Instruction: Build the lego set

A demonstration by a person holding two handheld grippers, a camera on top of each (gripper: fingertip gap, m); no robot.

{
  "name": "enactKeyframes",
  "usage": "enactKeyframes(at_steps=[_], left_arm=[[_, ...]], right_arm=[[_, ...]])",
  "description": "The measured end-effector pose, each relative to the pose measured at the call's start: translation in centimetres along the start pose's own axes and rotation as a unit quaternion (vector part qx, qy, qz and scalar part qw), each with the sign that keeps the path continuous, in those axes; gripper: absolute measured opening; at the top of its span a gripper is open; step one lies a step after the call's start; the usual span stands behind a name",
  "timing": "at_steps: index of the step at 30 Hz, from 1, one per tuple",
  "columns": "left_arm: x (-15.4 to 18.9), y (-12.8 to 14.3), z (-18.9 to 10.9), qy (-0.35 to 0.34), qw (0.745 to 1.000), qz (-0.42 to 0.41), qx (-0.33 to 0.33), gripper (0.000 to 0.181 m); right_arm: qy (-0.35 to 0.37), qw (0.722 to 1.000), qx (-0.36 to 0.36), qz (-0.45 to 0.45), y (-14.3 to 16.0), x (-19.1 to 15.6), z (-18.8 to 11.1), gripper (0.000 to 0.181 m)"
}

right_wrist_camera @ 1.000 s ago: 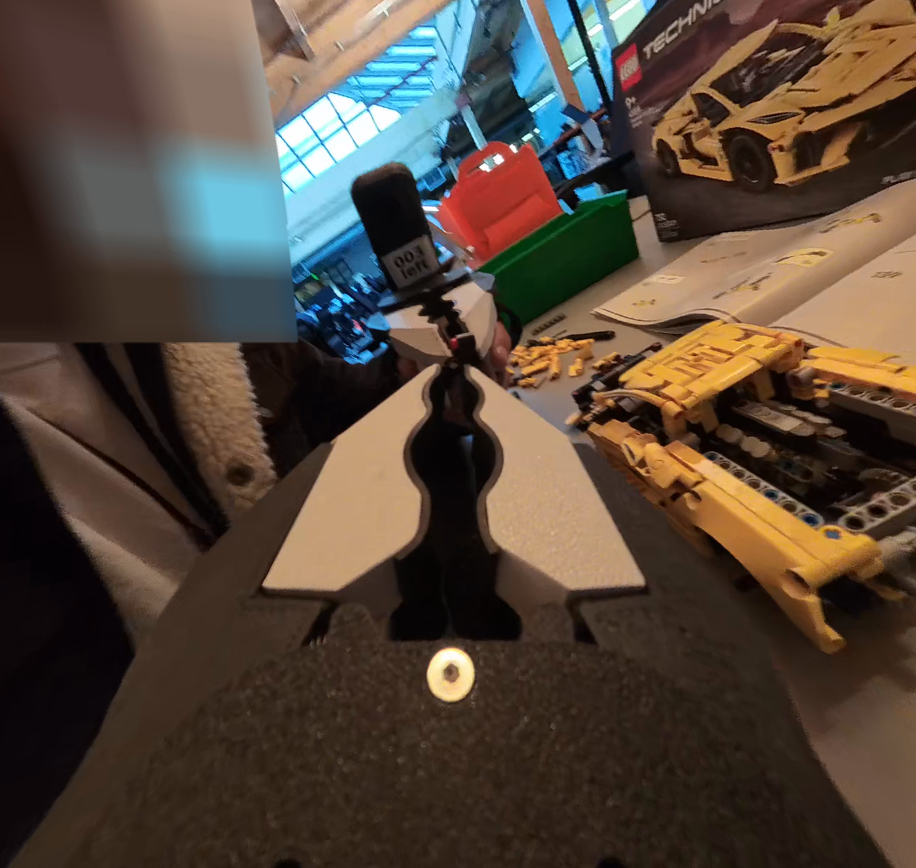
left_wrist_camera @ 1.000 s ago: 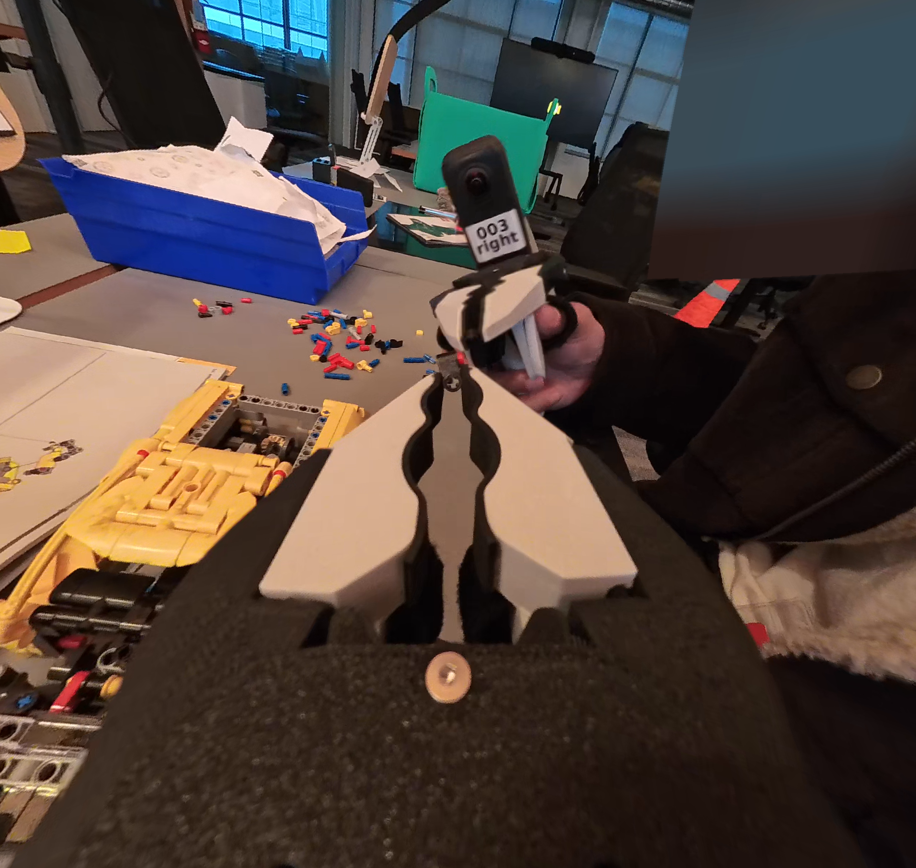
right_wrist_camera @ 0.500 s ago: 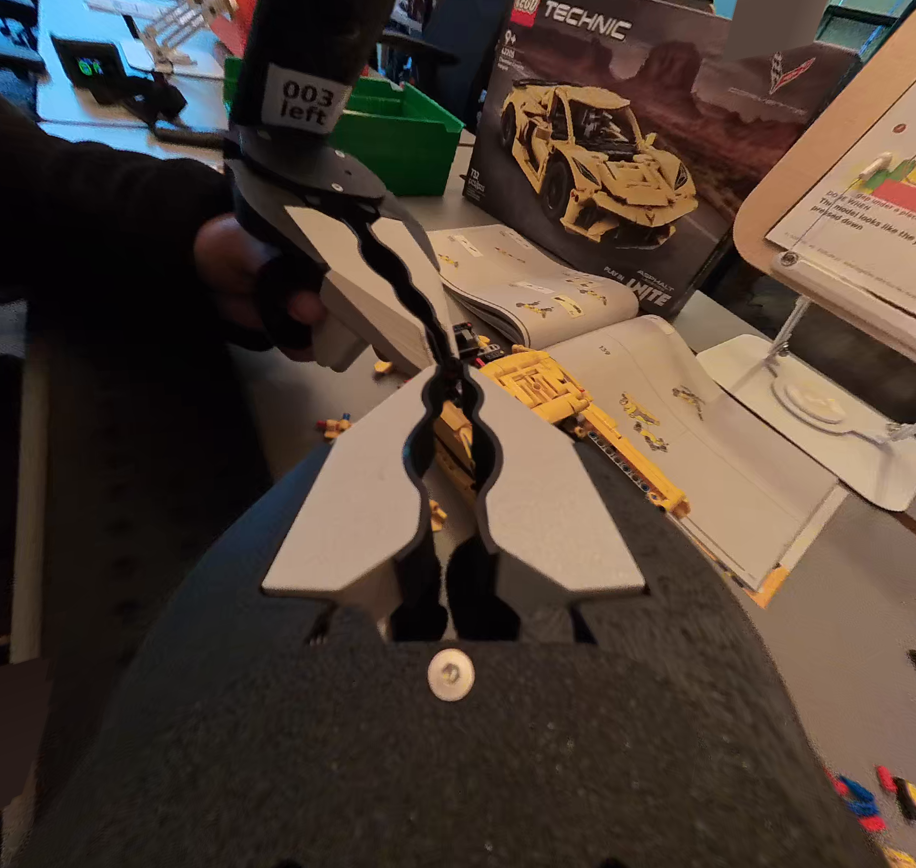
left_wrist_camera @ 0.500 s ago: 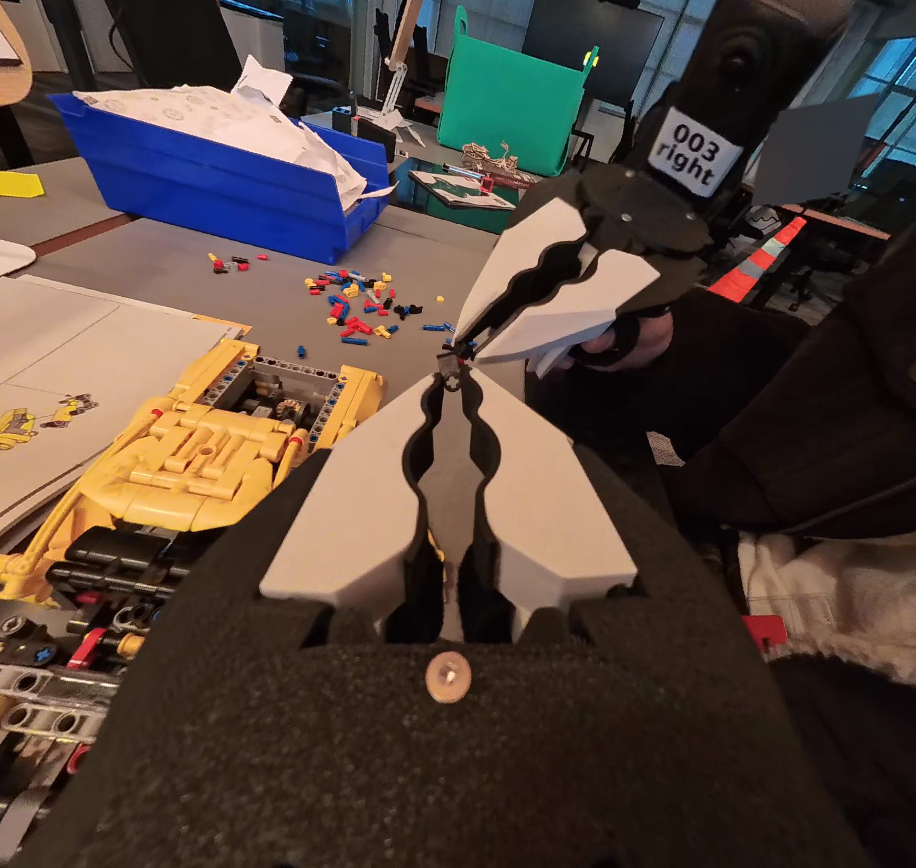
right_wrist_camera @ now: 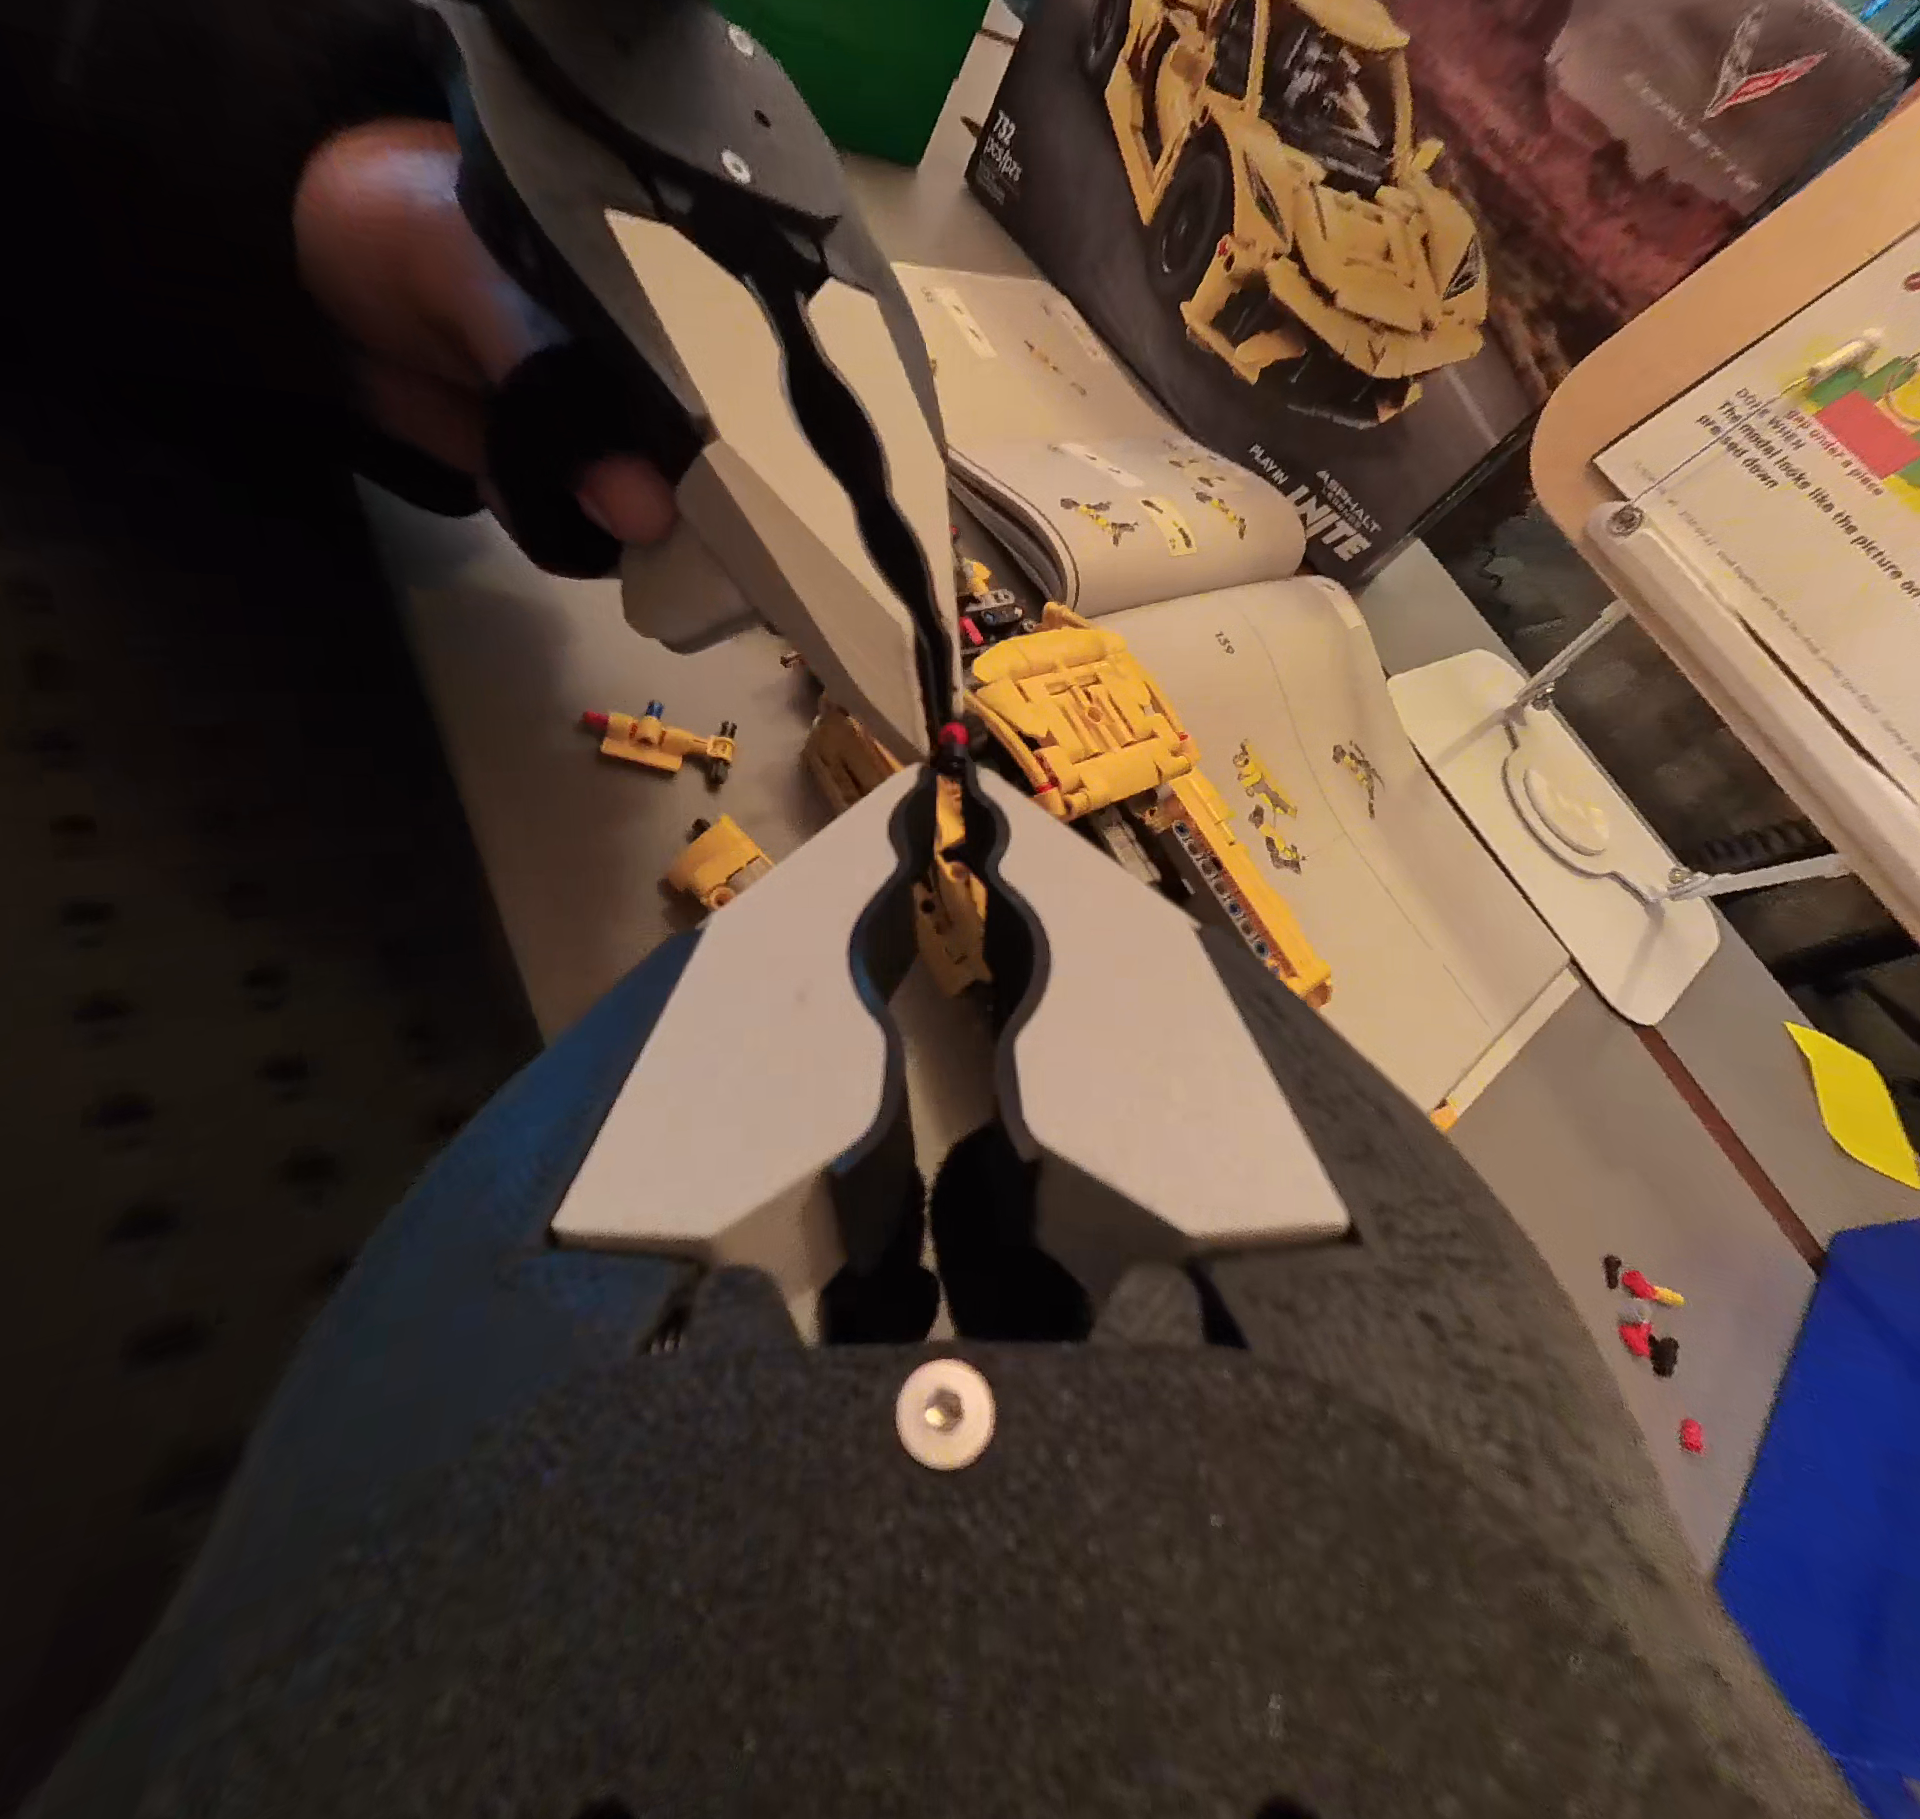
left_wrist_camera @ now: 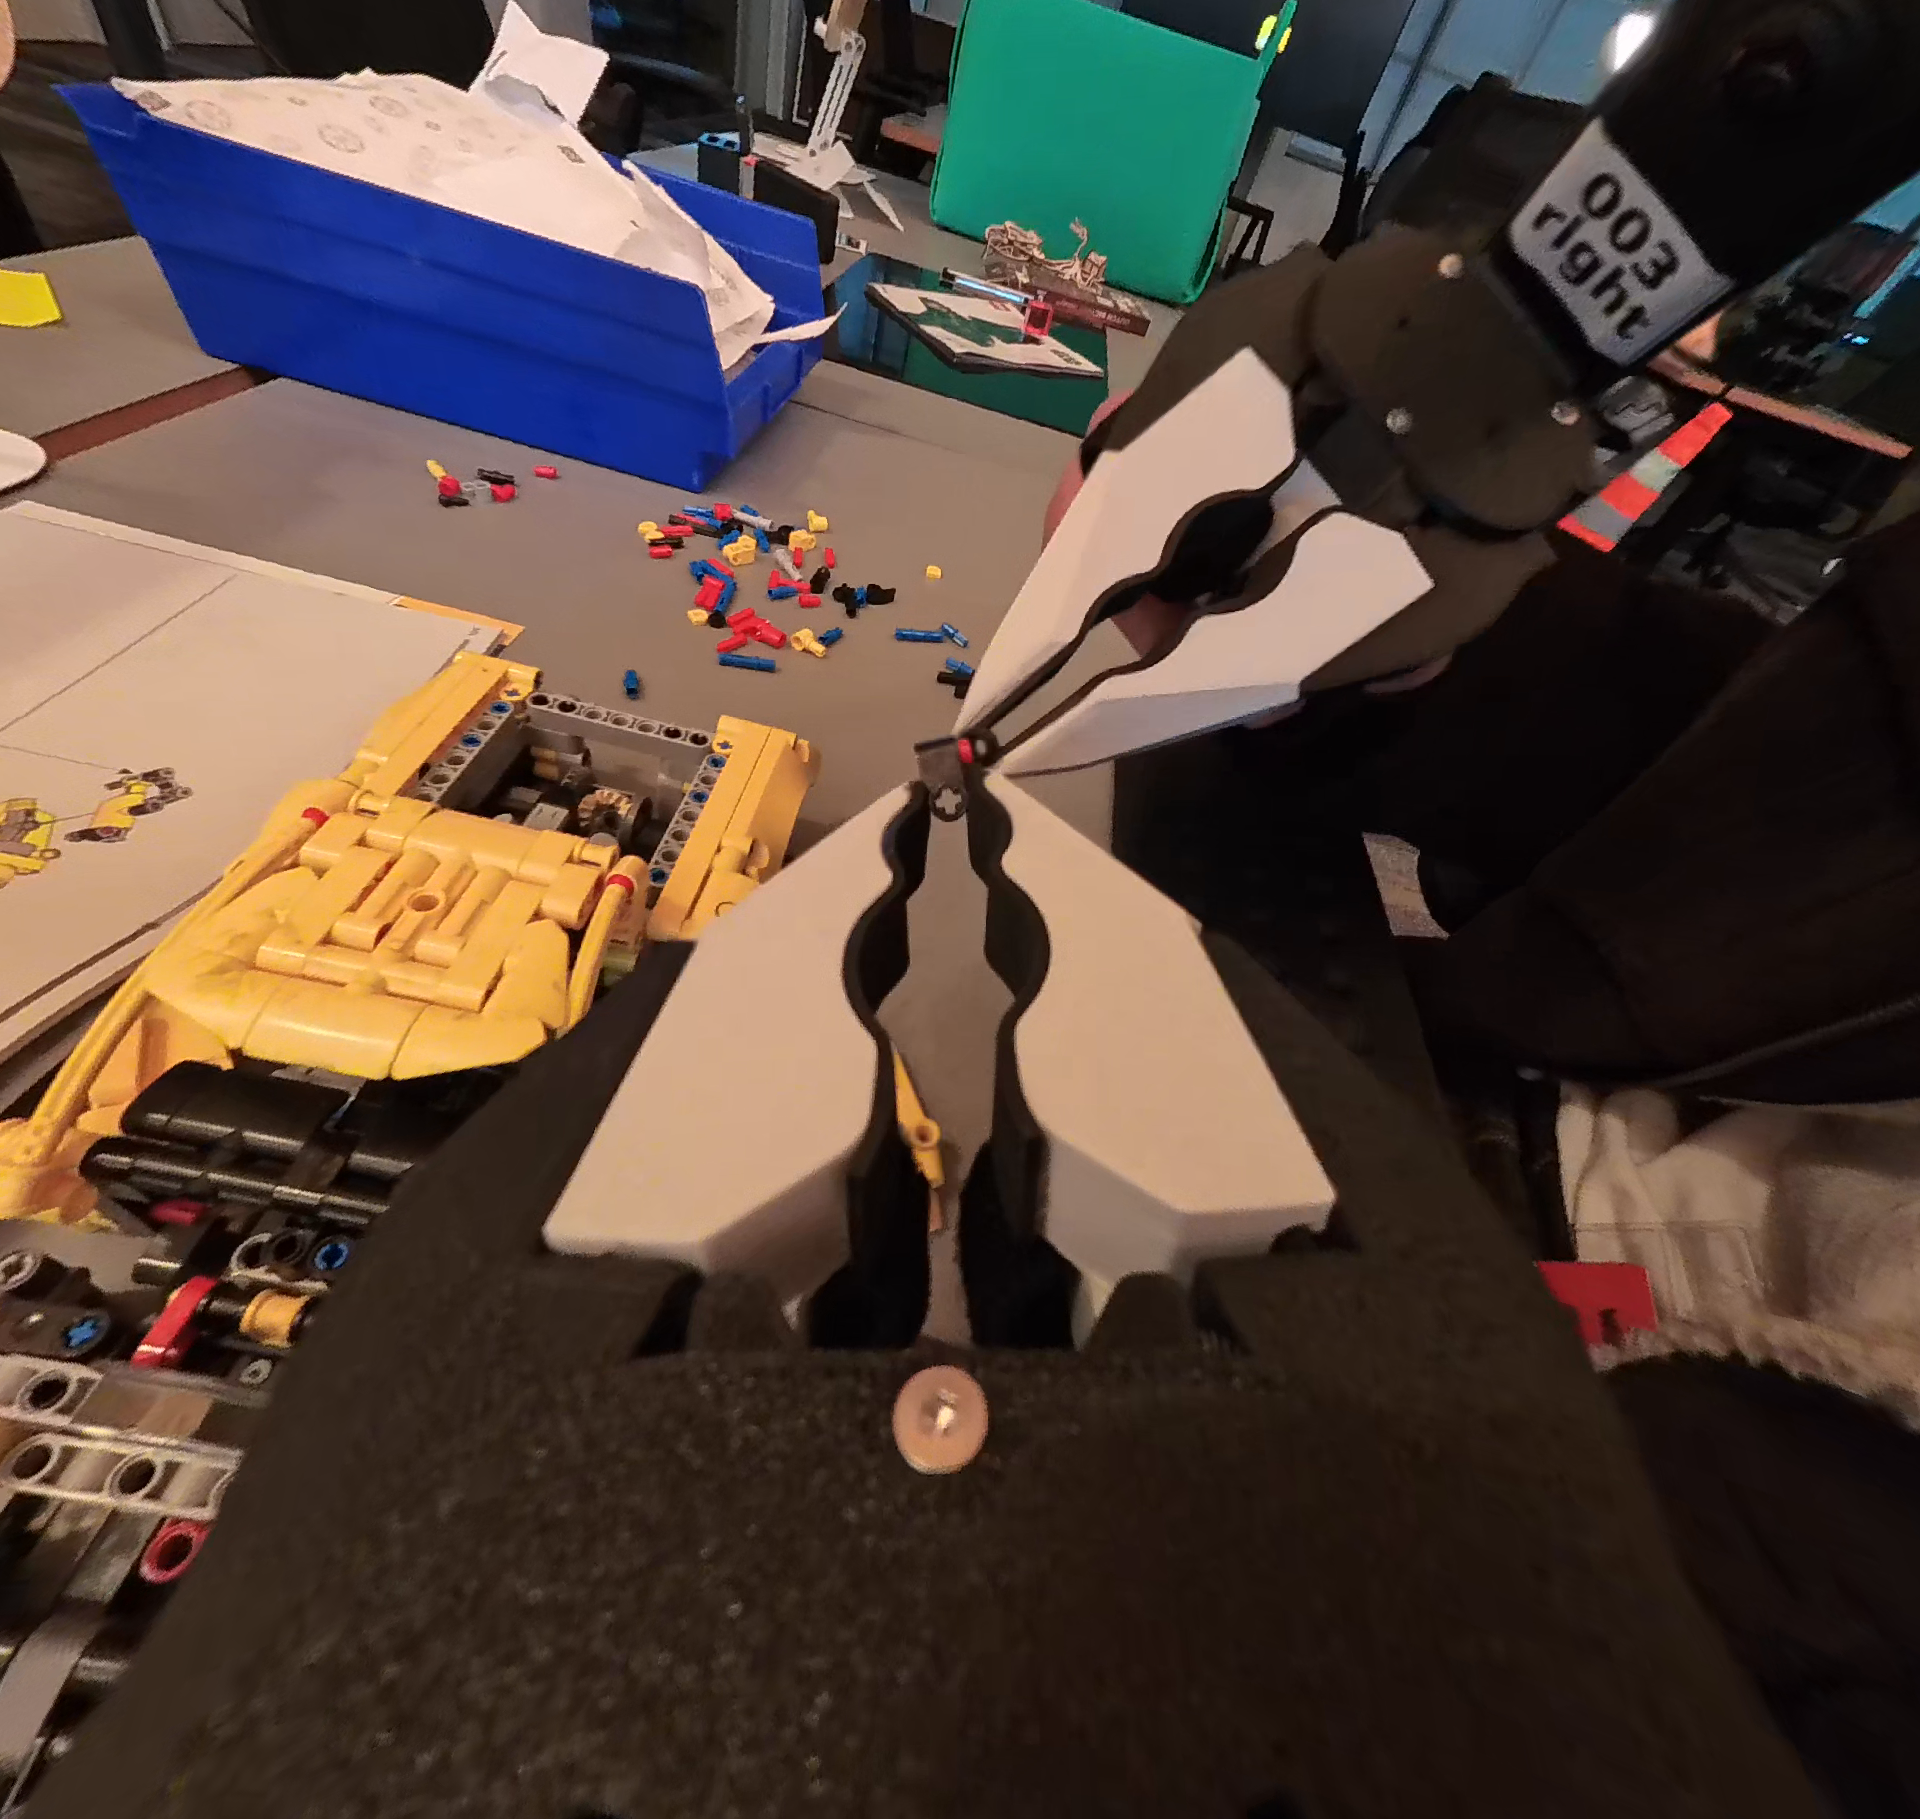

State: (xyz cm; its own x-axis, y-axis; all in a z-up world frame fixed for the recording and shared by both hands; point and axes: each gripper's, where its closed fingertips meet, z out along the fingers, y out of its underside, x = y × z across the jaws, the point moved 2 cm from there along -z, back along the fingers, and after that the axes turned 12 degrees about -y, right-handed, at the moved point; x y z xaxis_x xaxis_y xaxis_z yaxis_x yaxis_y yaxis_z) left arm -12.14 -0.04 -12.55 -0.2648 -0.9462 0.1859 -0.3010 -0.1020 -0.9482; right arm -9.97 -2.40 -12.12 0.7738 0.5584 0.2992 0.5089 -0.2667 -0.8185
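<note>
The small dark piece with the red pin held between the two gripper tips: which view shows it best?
The left wrist view: the small dark piece shows its cross hole and red pin between left gripper and right gripper. The right wrist view shows only a red speck.

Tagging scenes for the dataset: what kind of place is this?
Probably a shared lab or workshop: a grey table with a blue parts bin, scattered small bricks, and monitors before big windows.

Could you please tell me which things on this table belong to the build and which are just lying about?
In use: left tongs, right tongs, small dark piece, red pin, yellow car, loose pins, instruction booklet.
Lying about: blue bin, green bag, yellow paper scrap.
</note>
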Motion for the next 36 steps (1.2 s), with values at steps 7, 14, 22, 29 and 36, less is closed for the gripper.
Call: enactKeyframes(at_steps=[7, 14, 22, 29, 36], left_arm=[[0.0, 1.1, 0.5, -0.004, 0.999, 0.011, -0.031, 0.007], [1.5, 3.0, 1.1, 0.022, 0.995, 0.049, -0.078, 0.007], [1.2, 6.1, 2.2, -0.005, 0.982, 0.104, -0.156, 0.007], [-3.0, 4.3, 0.8, -0.056, 0.989, 0.065, -0.121, 0.007], [-1.2, 5.0, 0.0, 0.021, 0.986, 0.089, -0.14, 0.007]], right_arm=[[-0.032, 0.999, 0.001, 0.044, 0.8, -0.5, 0.3, 0.004], [-0.113, 0.988, -0.04, 0.1, 2.6, -2.2, 0.2, 0.006], [-0.136, 0.969, -0.159, 0.129, 8.0, -3.8, -0.7, 0.0], [-0.093, 0.959, -0.14, 0.23, 11.0, -0.8, -3.3, 0.02], [-0.084, 0.97, -0.075, 0.214, 9.9, 2.2, 1.4, 0.024]])
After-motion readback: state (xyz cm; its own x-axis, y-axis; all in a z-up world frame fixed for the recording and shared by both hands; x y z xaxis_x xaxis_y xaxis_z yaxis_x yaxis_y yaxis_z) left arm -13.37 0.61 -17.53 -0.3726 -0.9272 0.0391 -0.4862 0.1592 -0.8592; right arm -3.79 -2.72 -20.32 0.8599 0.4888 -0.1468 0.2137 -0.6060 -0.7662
